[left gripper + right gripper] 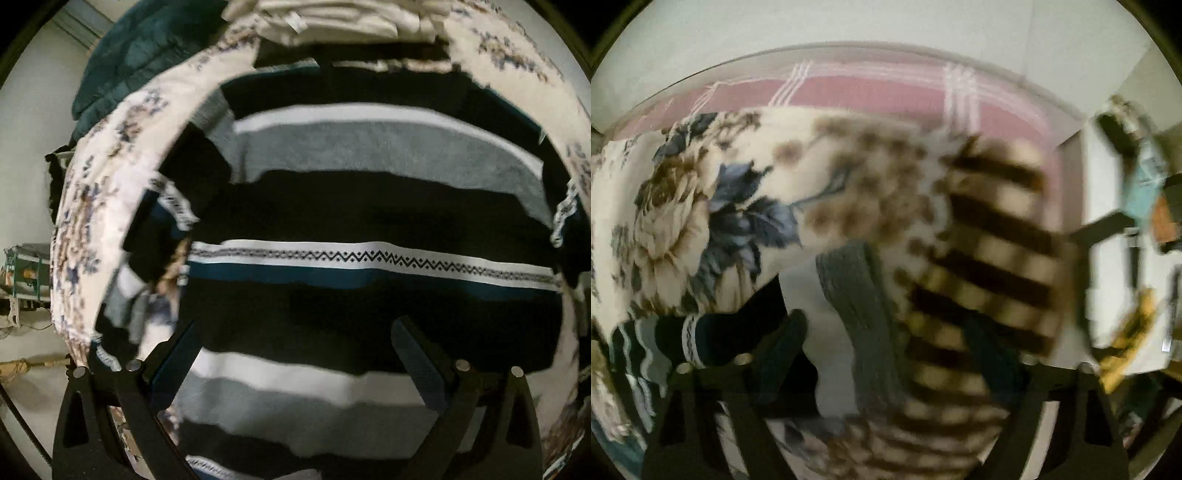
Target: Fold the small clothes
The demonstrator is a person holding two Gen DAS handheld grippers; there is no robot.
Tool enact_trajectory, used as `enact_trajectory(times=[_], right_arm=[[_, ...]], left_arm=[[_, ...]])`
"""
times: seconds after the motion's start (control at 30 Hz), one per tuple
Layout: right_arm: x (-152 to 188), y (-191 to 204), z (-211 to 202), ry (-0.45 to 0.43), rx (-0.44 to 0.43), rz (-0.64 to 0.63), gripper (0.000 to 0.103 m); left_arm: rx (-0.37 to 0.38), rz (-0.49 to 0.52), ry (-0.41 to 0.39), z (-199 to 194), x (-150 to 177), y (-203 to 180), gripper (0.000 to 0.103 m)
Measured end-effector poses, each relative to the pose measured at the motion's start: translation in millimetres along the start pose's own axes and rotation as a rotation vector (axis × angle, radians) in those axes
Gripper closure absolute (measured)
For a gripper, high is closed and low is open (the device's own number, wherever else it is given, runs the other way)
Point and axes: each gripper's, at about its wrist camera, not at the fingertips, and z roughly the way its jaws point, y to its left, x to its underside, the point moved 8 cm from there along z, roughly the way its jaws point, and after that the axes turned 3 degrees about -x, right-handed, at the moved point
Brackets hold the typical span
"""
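Observation:
A small striped sweater (pixel 369 206), black with grey, white, teal and zigzag bands, lies spread on a floral blanket (pixel 92 206). My left gripper (pixel 295 347) hovers open just above its lower part, fingers wide apart and empty. In the blurred right wrist view, my right gripper (pixel 886 343) is open over the sweater's grey and white edge (pixel 849 295), beside its black sleeve (pixel 731 332). A brown-and-cream checked cloth (pixel 982 266) lies just right of it.
A stack of folded cream clothes (pixel 332 18) and a dark teal quilted item (pixel 140 55) lie beyond the sweater. A pink plaid sheet (pixel 879 88) covers the bed behind the floral blanket (pixel 701 192). A white cabinet with clutter (pixel 1126 258) stands right.

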Motion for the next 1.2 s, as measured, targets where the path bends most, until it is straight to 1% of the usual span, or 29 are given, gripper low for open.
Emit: enact_trajectory(times=[0.03,0.07,0.17,0.23,0.27,0.3,0.33,0.4,0.43,0.47,0.5,0.53,0.57,0.6,0.63,0.7,0.73,0.77,0.8,0.83,0.87,0.9,0.93,0.97,1.0,1.1,1.13,1.17,1.2], right_arm=[[-0.7,5.4,3.3,-0.005,-0.018,-0.02,0.082],[-1.9,9.2,1.1,-0.029,-0.013,-0.045,0.095],[-13.3,17.8,-25.8,-0.143,0.007,-0.112,0.096],[-23.8,16.0,-39.4,-0.185,0.027,-0.112,0.096],[-26.3,17.6,-40.3,-0.184,0.027,-0.115,0.096],[-28.5,21.4,-37.6,-0.167,0.029,-0.132,0.096],[-29.9,26.1,-28.0,-0.126,0.038,-0.151,0.095],[-29.6,25.3,-22.6,-0.079,0.028,-0.139,0.085],[-29.1,22.1,-21.4,-0.068,0.021,-0.108,0.071],[-27.9,15.9,-25.0,-0.083,-0.006,-0.051,0.059],[-24.2,6.9,-28.7,-0.101,-0.043,0.027,0.055],[-20.9,-0.6,-29.5,-0.105,-0.075,0.084,0.05],[-14.4,-9.7,-26.3,-0.097,-0.127,0.172,0.047],[-10.5,-15.3,-22.2,-0.084,-0.167,0.229,0.047],[-2.3,-19.1,-12.1,-0.054,-0.236,0.303,0.047],[13.4,-16.1,14.8,0.017,-0.342,0.396,0.047],[19.7,-12.9,22.9,0.027,-0.37,0.42,0.047],[21.8,-8.7,32.3,0.022,-0.41,0.453,0.046],[22.5,-7.6,35.0,0.007,-0.424,0.471,0.046],[19.9,-5.3,36.3,-0.028,-0.438,0.492,0.046],[15.6,-1.7,34.1,-0.074,-0.451,0.506,0.049],[13.3,0.7,30.7,-0.102,-0.462,0.506,0.056],[7.9,7.9,27.1,-0.12,-0.454,0.486,0.086],[3.9,16.1,23.6,-0.13,-0.439,0.457,0.092],[-0.7,28.7,18.8,-0.148,-0.429,0.421,0.093],[-6.1,75.2,-10.4,-0.198,-0.351,0.228,0.093],[-3.4,108.1,-26.6,-0.217,-0.331,0.123,0.093],[-0.7,121.7,-38.3,-0.227,-0.328,0.066,0.094],[5.0,149.7,-51.7,-0.237,-0.319,-0.019,0.094]], left_arm=[[-0.003,0.014,0.005,7.5,-1.0,-5.1,0.0],[-0.006,0.026,0.008,12.8,-1.2,-8.8,0.0],[-0.005,0.054,0.013,22.3,-1.9,-17.4,0.0],[0.0,0.063,0.014,24.1,-4.1,-22.7,0.0],[0.007,0.067,0.012,24.3,-5.5,-24.6,0.0],[0.012,0.072,0.009,23.8,-6.4,-26.5,0.0],[0.013,0.076,0.005,23.1,-7.4,-28.4,0.0],[0.018,0.083,0.004,22.6,-8.9,-30.0,0.0],[0.02,0.084,0.004,22.4,-9.4,-30.1,0.0],[0.023,0.085,0.001,22.0,-10.3,-30.6,0.0],[0.024,0.086,-0.001,22.3,-10.5,-30.3,0.0],[0.023,0.089,-0.003,23.5,-11.0,-30.4,0.0],[0.023,0.09,-0.002,24.9,-10.5,-29.8,0.0],[0.023,0.09,0.002,28.2,-9.4,-29.4,0.0],[0.022,0.088,0.008,31.0,-7.7,-29.0,0.0],[0.023,0.08,0.026,37.5,-4.0,-27.2,0.0],[0.026,0.073,0.036,40.7,-2.3,-26.1,0.0],[0.035,0.061,0.054,44.9,-0.8,-24.7,0.0],[0.044,0.047,0.066,47.8,0.1,-23.0,0.0],[0.05,0.033,0.069,50.1,0.0,-20.8,0.0],[0.051,0.02,0.066,52.2,-1.2,-18.1,0.0],[0.049,0.005,0.06,55.3,-3.8,-13.9,0.0],[0.047,-0.007,0.058,57.7,-5.5,-10.3,0.0],[0.048,-0.028,0.061,61.3,-7.8,-4.2,0.0],[0.054,-0.048,0.064,63.4,-9.5,1.4,0.0],[0.058,-0.104,0.059,67.1,-17.0,25.9,0.0],[0.058,-0.12,0.056,67.4,-18.4,34.0,0.0],[0.059,-0.139,0.053,67.8,-19.7,43.6,0.0],[0.061,-0.159,0.051,68.0,-21.4,55.2,0.0]])
